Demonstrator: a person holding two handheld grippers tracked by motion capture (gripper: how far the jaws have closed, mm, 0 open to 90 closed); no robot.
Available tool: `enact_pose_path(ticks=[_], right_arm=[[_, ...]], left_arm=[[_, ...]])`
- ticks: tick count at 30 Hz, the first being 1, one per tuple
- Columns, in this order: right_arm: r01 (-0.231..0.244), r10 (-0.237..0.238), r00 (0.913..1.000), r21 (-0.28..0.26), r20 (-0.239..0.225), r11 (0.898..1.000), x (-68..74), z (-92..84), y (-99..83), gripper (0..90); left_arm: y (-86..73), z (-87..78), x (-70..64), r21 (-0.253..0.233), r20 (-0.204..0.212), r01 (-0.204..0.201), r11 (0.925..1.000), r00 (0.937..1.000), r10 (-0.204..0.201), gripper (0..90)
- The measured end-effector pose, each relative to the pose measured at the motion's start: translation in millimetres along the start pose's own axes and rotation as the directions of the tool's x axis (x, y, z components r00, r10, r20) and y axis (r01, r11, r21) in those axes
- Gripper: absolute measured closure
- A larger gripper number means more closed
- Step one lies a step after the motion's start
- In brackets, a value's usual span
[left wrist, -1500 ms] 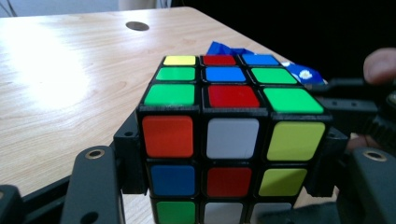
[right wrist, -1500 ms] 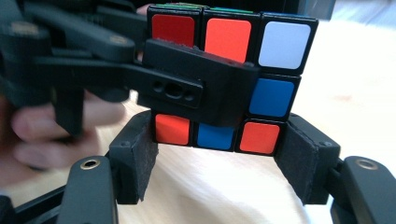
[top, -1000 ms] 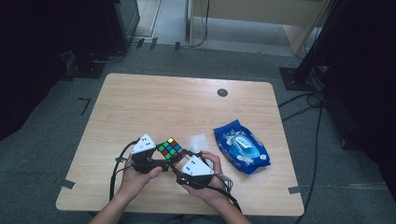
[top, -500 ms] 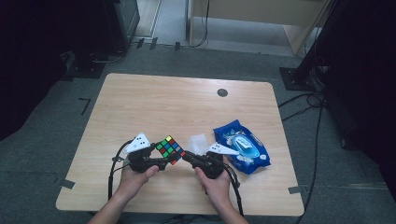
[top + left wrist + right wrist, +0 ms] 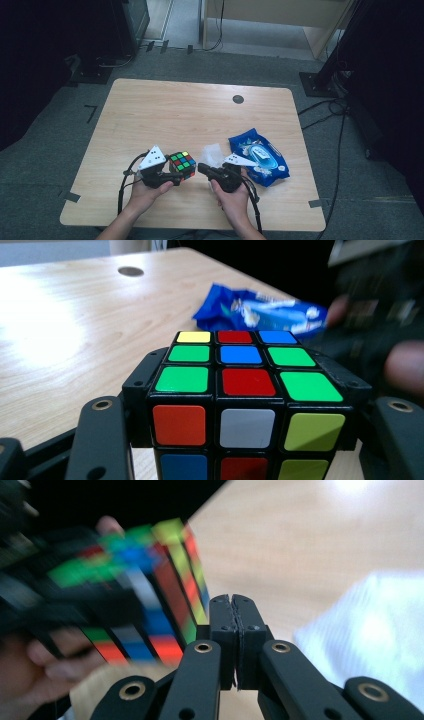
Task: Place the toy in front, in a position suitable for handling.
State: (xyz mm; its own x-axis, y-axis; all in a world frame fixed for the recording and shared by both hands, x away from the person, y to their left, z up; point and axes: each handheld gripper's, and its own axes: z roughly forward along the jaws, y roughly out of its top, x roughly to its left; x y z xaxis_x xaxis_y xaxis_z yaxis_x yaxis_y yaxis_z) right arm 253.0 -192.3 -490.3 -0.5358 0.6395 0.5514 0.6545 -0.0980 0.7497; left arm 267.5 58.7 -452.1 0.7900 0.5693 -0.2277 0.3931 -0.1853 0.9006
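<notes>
Left gripper [image 5: 167, 172] pinches cube [image 5: 182, 165] above table [image 5: 200, 120] front edge. Right gripper [image 5: 204, 169] jaws just closed, pressed together on nothing; cube just beside at its 9 o'clock.

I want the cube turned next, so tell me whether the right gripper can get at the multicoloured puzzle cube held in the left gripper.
Probably yes: the right gripper, jaws shut with nothing between them, sits beside the multicoloured puzzle cube clamped in the left gripper, with nothing between, but must reopen first.

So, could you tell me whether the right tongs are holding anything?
No, the right tongs are shut with nothing between them, beside the cube.
</notes>
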Motion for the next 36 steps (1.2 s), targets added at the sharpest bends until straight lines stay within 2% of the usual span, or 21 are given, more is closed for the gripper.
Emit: enact_pose_path(ticks=[2,4,6,8,9,11,12,13,15,17,19,23,26,28,29,31,36], right_arm=[[-0.016,0.017,0.9992,0.03,-0.037,0.999,0.3,6.8,-7.9,89.2],[-0.017,0.02,0.9968,0.034,-0.077,0.999,4.4,11.1,-10.0,89.8],[-0.009,0.01,0.9974,0.026,-0.072,1.0,6.7,11.9,-8.4,90.0],[-0.057,0.057,0.9924,0.001,-0.109,0.998,3.2,9.8,-5.7,90.0],[-0.081,0.081,0.9911,0.003,-0.106,0.997,0.8,9.1,-5.0,90.0],[-0.109,0.11,0.9924,0.027,-0.054,0.994,-3.5,8.8,-6.4,89.8],[-0.114,0.116,0.992,0.052,-0.049,0.992,-5.6,10.4,-8.5,89.5],[-0.126,0.131,0.9894,0.079,-0.063,0.989,-6.5,12.6,-10.7,89.4],[-0.129,0.138,0.9819,0.081,-0.129,0.988,-5.9,14.8,-13.8,89.5],[-0.097,0.107,0.9815,0.067,-0.159,0.993,0.3,15.8,-12.2,90.0],[-0.069,0.076,0.9858,0.049,-0.15,0.996,3.6,15.1,-9.9,90.0],[-0.055,0.055,0.9917,0.006,-0.116,0.998,4.0,9.4,-7.8,90.0],[-0.024,0.022,0.9948,-0.013,-0.1,1.0,4.4,6.6,-5.7,90.0],[0.016,-0.018,0.9962,-0.023,-0.086,1.0,6.1,5.0,-4.9,90.0],[0.055,-0.057,0.9962,-0.027,-0.066,0.998,8.4,4.3,-4.4,90.0],[0.125,-0.125,0.9917,-0.027,-0.028,0.992,12.3,2.8,-3.4,90.0],[0.23,-0.229,0.9731,-0.026,0.023,0.973,17.9,0.0,-1.7,90.0]], left_arm=[[0.3,-2.2,3.6,-0.009,0.001,0.019,0.9998,0.9998,-0.019,34.2],[-0.3,-2.8,4.6,-0.009,0.006,0.024,0.9997,0.9997,-0.023,34.2],[-0.4,-3.6,4.9,-0.013,0.012,0.029,0.9995,0.9995,-0.028,34.2],[-0.8,-3.4,4.3,-0.015,0.009,0.021,0.9997,0.9997,-0.021,34.2],[-1.0,-3.4,3.8,-0.018,0.003,0.016,0.9997,0.9999,-0.016,34.2],[-0.7,-3.1,3.8,-0.025,0.005,0.022,0.9994,0.9997,-0.022,34.1],[-0.5,-3.2,3.5,-0.029,0.003,0.022,0.9993,0.9997,-0.022,34.2],[-0.3,-3.3,3.2,-0.03,0.0,0.021,0.9993,0.9998,-0.021,34.2],[-0.3,-3.1,2.3,-0.033,0.002,0.018,0.9993,0.9998,-0.018,34.2],[-0.5,-3.2,2.0,-0.035,0.002,0.016,0.9992,0.9999,-0.016,34.2],[0.5,-4.5,3.7,-0.041,0.012,0.032,0.9987,0.9994,-0.031,34.2],[0.1,-3.9,5.3,-0.025,0.05,0.042,0.9988,0.9979,-0.04,34.2],[0.5,-2.7,3.5,-0.013,0.068,0.032,0.9994,0.9972,-0.031,34.2],[1.1,-2.9,3.4,-0.006,0.079,0.027,0.9996,0.9965,-0.026,34.2],[1.2,-3.0,3.9,0.0,0.086,0.026,0.9997,0.996,-0.025,34.2],[0.9,-2.3,6.2,0.02,0.122,0.036,0.9992,0.9918,-0.038,34.1],[-0.4,-1.4,7.0,0.042,0.143,0.018,0.9989,0.9895,-0.024,34.1]])
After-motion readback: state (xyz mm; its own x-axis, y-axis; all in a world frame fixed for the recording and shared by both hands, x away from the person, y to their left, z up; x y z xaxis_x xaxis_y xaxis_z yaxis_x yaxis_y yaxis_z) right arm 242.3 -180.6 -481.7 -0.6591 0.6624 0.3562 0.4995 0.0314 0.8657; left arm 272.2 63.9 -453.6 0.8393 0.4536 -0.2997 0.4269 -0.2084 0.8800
